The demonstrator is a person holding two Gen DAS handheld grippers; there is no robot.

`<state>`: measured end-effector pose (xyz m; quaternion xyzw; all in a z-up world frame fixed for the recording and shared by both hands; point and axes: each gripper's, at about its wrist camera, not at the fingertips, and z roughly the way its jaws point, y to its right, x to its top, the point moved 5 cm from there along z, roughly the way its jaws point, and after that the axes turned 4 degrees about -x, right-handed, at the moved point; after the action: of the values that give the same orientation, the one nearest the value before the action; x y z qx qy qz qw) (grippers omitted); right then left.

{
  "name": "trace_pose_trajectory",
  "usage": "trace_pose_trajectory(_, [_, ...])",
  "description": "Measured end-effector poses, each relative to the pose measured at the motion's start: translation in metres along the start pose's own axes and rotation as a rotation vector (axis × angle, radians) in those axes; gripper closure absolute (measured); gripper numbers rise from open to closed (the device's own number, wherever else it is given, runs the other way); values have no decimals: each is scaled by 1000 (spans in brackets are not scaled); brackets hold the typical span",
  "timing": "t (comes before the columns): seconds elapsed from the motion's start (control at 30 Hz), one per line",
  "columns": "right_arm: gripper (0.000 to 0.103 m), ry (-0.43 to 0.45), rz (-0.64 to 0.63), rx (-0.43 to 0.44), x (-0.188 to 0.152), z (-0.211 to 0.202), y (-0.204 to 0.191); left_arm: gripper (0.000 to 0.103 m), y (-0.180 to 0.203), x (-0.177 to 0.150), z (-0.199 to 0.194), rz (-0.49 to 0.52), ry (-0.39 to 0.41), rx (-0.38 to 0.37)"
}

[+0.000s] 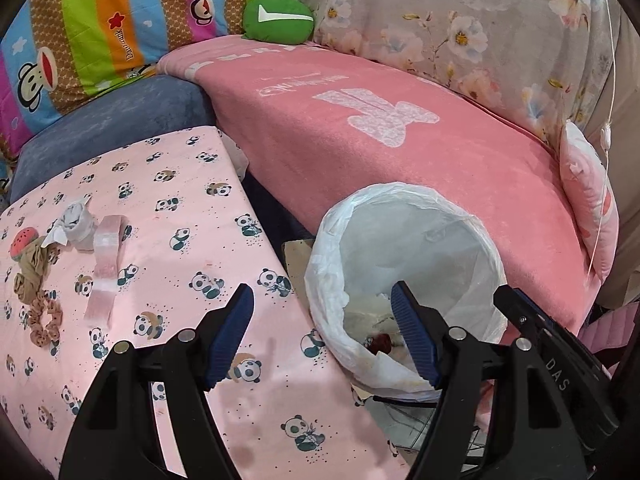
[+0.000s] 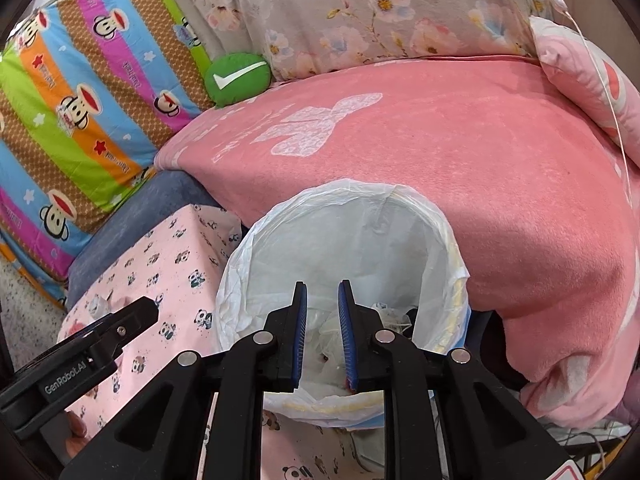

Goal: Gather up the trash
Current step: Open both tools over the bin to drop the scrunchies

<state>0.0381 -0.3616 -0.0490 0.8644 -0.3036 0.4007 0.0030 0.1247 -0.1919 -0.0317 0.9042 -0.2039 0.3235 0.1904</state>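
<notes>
A bin lined with a white bag [image 1: 400, 208] stands between the panda-cloth table [image 1: 180, 208] and the sofa; crumpled wrappers and a dark red scrap [image 1: 380, 342] lie in it. My left gripper [image 1: 322, 292] is open and holds nothing, one finger over the table edge, the other over the bin mouth. My right gripper [image 2: 322, 286] hangs over the bin [image 2: 340, 196], its jaws a narrow gap apart with nothing between them. At the table's far left lie a crumpled tissue [image 1: 78, 224], a clear plastic strip [image 1: 106, 264], a brown stocking [image 1: 30, 276] and a scrunchie [image 1: 44, 324].
A pink blanket [image 1: 400, 140] covers the sofa seat behind the bin. A green cushion [image 1: 278, 18], a striped cartoon quilt [image 1: 100, 32] and a floral cover [image 1: 460, 20] line the back. A pink pillow [image 1: 588, 200] and a thin white cord [image 1: 608, 120] are at the right.
</notes>
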Motion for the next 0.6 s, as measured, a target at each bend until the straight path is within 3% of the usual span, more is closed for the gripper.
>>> trace_pose_trajectory(0.37, [69, -11, -65, 22, -9, -3, -34, 35, -33, -19, -8, -50, -15, 29])
trace_pose_trajectory(0.6, [66, -32, -111, 39, -25, -2, -59, 35, -62, -30, -15, -94, -22, 55])
